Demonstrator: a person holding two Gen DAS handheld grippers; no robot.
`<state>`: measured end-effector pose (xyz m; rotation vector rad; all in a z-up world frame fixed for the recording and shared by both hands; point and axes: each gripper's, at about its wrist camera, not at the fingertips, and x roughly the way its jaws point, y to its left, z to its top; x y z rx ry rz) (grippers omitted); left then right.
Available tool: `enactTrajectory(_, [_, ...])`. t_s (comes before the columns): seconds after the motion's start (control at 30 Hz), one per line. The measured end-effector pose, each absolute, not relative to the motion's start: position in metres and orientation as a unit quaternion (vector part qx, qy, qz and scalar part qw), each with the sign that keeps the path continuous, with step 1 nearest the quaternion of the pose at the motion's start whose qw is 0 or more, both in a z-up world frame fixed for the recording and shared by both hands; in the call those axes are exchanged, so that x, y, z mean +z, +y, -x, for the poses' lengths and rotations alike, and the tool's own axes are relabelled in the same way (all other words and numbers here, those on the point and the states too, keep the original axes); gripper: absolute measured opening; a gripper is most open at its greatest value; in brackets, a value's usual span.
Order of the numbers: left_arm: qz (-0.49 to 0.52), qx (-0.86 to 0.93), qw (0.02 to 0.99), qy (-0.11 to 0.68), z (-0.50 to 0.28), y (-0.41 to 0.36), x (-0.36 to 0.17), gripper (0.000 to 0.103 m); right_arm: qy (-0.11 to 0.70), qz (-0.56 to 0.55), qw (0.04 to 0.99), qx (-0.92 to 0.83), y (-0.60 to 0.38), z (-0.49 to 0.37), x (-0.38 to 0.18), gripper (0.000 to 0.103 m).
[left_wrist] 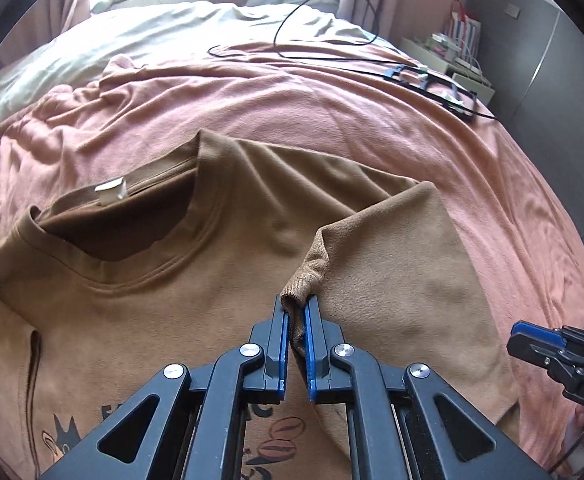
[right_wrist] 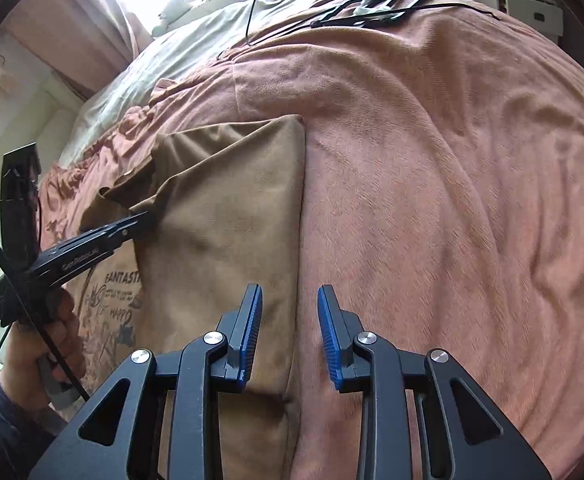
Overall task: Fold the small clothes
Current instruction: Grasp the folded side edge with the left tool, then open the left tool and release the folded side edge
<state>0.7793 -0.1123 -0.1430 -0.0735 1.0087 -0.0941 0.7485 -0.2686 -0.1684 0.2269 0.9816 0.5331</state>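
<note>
We see brown shirt (left_wrist: 140, 300) flat on pink blanket (left_wrist: 332, 112), collar away from us; right side folded over chest; left gripper (left_wrist: 297, 308) clamped tight on bunched sleeve cuff (left_wrist: 306, 276) above shirt front; right gripper (right_wrist: 289, 312) wide apart, gripping nothing, hovering over folded edge of shirt where it meets blanket; black cable (left_wrist: 324, 12) far up bed.

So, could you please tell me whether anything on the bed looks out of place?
A black cable loops across the pink blanket beyond the brown T-shirt, with a black frame-like gadget lying near the bed's far edge. Neither belongs with the folding.
</note>
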Motion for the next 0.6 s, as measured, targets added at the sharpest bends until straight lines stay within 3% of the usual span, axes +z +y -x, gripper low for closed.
enactTrajectory(0.23, [0.035,-0.042,0.859,0.508,-0.787,-0.105,-0.164,0.008,0.474,-0.047,0.849,0.228,-0.231,-0.784,-0.170,0.026])
enactTrajectory(0.33, [0.046,-0.041,0.861,0.505,-0.787,-0.099,-0.166,0.015,0.469,-0.038,0.856,0.216,-0.223,-0.794,-0.168,0.026])
enactTrajectory(0.5, [0.040,0.003,0.865,0.500,-0.786,-0.085,-0.164,0.051,0.459,-0.025,0.865,0.201,-0.210,-0.809,-0.170,0.026])
enactTrajectory(0.6, [0.025,0.005,0.866,0.500,-0.787,-0.080,-0.165,0.053,0.455,-0.009,0.870,0.190,-0.203,-0.819,-0.172,0.026])
